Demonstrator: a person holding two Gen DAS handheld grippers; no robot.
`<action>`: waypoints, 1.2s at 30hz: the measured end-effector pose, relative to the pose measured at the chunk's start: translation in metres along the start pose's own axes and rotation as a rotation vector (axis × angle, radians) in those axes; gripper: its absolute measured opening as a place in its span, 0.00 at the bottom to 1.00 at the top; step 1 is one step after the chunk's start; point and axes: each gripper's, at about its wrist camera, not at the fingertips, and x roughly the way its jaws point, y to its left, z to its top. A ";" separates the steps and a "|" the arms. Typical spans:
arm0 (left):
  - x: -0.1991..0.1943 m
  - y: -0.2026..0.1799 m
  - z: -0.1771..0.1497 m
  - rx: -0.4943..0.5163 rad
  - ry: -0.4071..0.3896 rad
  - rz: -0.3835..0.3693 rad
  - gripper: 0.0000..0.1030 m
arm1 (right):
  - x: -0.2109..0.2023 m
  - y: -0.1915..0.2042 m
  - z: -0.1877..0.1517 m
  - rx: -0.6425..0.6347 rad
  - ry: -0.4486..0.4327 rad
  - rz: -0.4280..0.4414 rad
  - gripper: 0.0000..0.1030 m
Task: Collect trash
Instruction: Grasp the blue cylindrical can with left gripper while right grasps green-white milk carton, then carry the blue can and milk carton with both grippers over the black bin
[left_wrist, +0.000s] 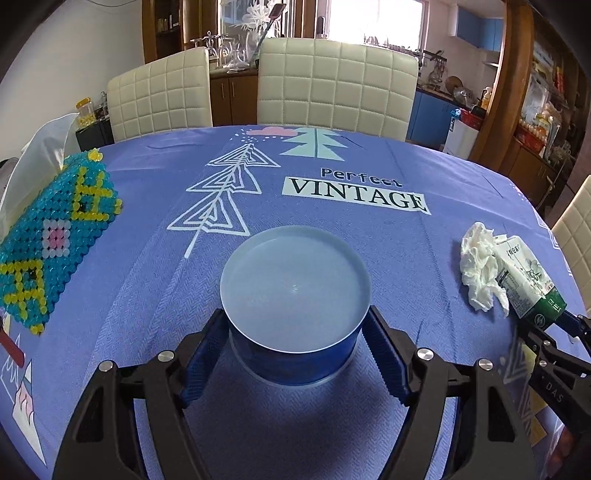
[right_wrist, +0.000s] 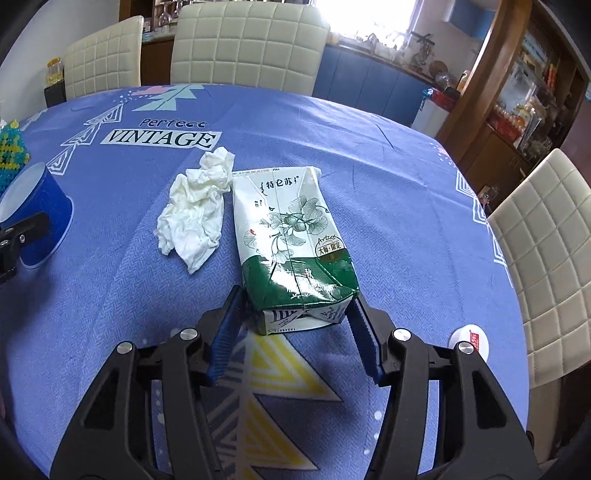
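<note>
Both grippers tilt steeply down at the table from its near edge, side by side. The left gripper (left_wrist: 295, 332) reaches forward with its blue ribbed pads on either side of an upturned blue paper cup (left_wrist: 295, 314); the pads sit against the cup's flanks just under its pale base, so it looks clasped on the cup, which stands mouth-down on the blue printed tablecloth (left_wrist: 369, 166). To its right the right gripper (right_wrist: 295, 314) straddles the near, green end of a crushed milk carton (right_wrist: 291, 236) lying flat, its length running away from the camera. The right pad appears to touch the carton's corner, while a thin gap shows beside the left pad, so the grip is not fully closed on it. From the left wrist view the right gripper's fingers (left_wrist: 554, 332) meet the carton's green end at the frame's right edge. Just left of the carton, touching its far half, lies a crumpled white tissue (right_wrist: 195, 206). A small round white lid (right_wrist: 469, 341) sits on the cloth near the right gripper. Farther left stands a beaded tissue box (left_wrist: 48, 236). Cream quilted chairs (left_wrist: 336, 85) stand behind the table.
</note>
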 end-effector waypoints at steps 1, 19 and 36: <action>-0.002 -0.001 -0.001 0.002 -0.002 -0.001 0.70 | -0.003 -0.001 -0.001 0.002 -0.004 0.001 0.55; -0.109 -0.086 -0.056 0.179 -0.130 -0.052 0.70 | -0.108 -0.059 -0.076 0.042 -0.118 -0.093 0.55; -0.209 -0.225 -0.104 0.365 -0.244 -0.228 0.70 | -0.208 -0.185 -0.168 0.226 -0.214 -0.227 0.55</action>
